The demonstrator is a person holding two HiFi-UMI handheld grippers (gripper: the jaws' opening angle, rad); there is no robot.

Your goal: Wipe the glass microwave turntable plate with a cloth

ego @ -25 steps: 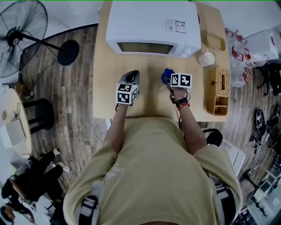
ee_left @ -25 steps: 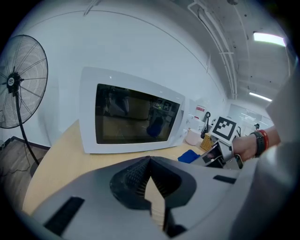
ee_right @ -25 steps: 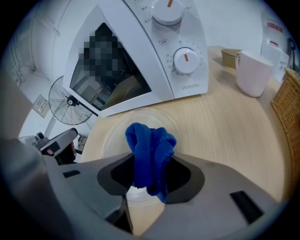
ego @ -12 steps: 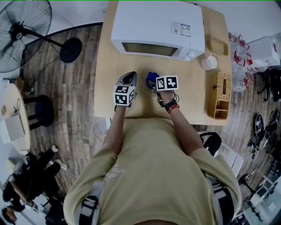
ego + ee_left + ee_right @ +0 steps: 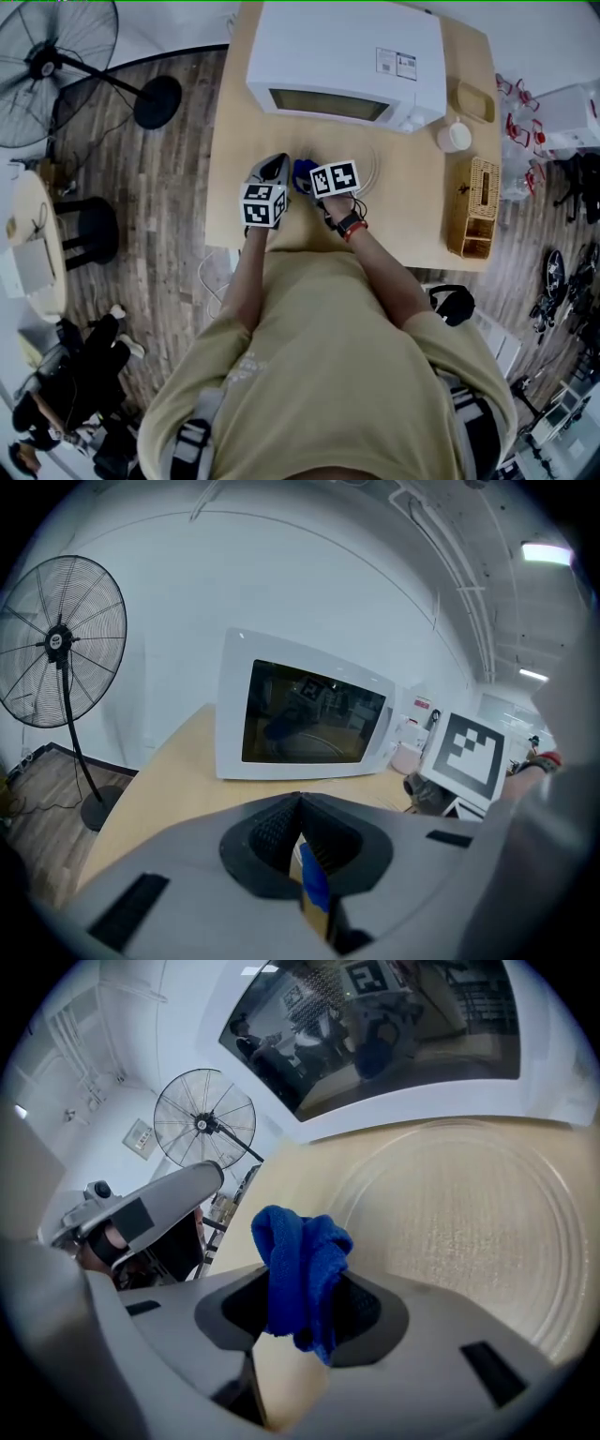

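Note:
The glass turntable plate (image 5: 469, 1232) lies flat on the wooden table in front of the microwave; in the head view only its faint rim (image 5: 373, 169) shows. My right gripper (image 5: 302, 1288) is shut on a bunched blue cloth (image 5: 295, 1255), held at the plate's left edge. Seen from the head camera, the cloth (image 5: 300, 173) pokes out past the right gripper (image 5: 307, 176). Just to its left, my left gripper (image 5: 277, 162) is shut with its tips (image 5: 300, 803) meeting and nothing held, off the plate.
A white microwave (image 5: 347, 61) with its door closed stands at the back of the table. A white cup (image 5: 454, 137), a small tray (image 5: 475, 101) and a wicker box (image 5: 472, 208) sit to the right. A floor fan (image 5: 52, 56) stands left of the table.
My right gripper has carried the blue cloth leftward across the table, from the right side to close beside the left gripper. The left gripper has barely moved.

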